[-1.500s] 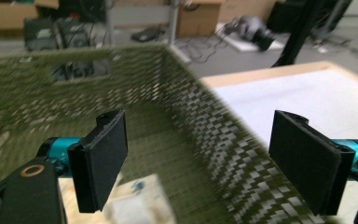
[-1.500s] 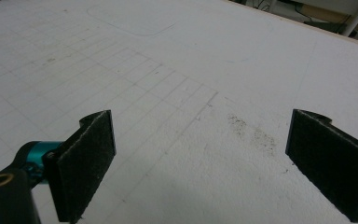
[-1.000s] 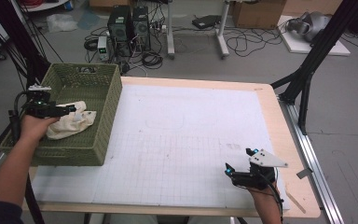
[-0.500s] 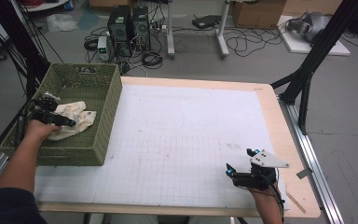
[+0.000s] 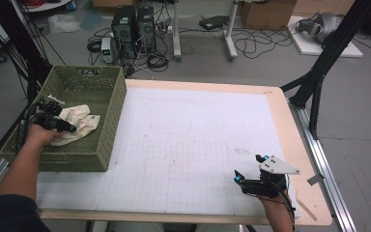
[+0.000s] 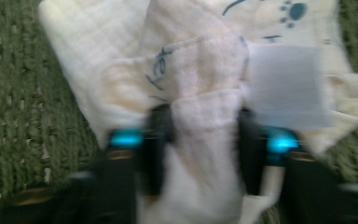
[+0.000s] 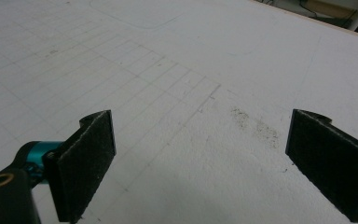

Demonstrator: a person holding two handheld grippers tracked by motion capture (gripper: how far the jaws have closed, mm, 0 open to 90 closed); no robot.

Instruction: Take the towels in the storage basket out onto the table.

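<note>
Up in the high view, the left hand-held gripper [image 5: 58, 123] is down inside the green woven basket [image 5: 113, 121] at the left end of the counter [image 5: 198, 140]. Its jaws have just been closing, and a cream cloth [image 5: 79, 121] lies bunched right at their tips. The cloth's long axis runs from the gripper's tips away toward the basket's right wall, slightly toward the far side, and the bulk of it lies beyond the jaws. The forearm behind this gripper comes in over the basket's near rim. Well apart from all that, the right hand-held gripper [image 5: 251, 176] rests low near the counter's front edge, its grey three-cornered plate on top, pointing left across the gridded white sheet.

Next, the left gripper view, which is blurred. A raised fold of the cream cloth [image 6: 205, 126] stands between the two black jaws, and both pads press against its sides, so this hand-held gripper [image 6: 205, 140] is pinching the cloth. The fold runs straight ahead from the jaws, and the rest of the cloth spreads out beyond them, with dark blue marks and a paw print at the far end. A pale rectangular label [image 6: 286, 86] sits just ahead of the right-hand jaw. Green basket weave [image 6: 23, 116] shows on both sides of the cloth.

Last, the right gripper view. The right hand-held gripper [image 7: 200, 158] has its jaws spread wide with nothing between them, held just over the bare gridded sheet [image 7: 177, 70].
</note>
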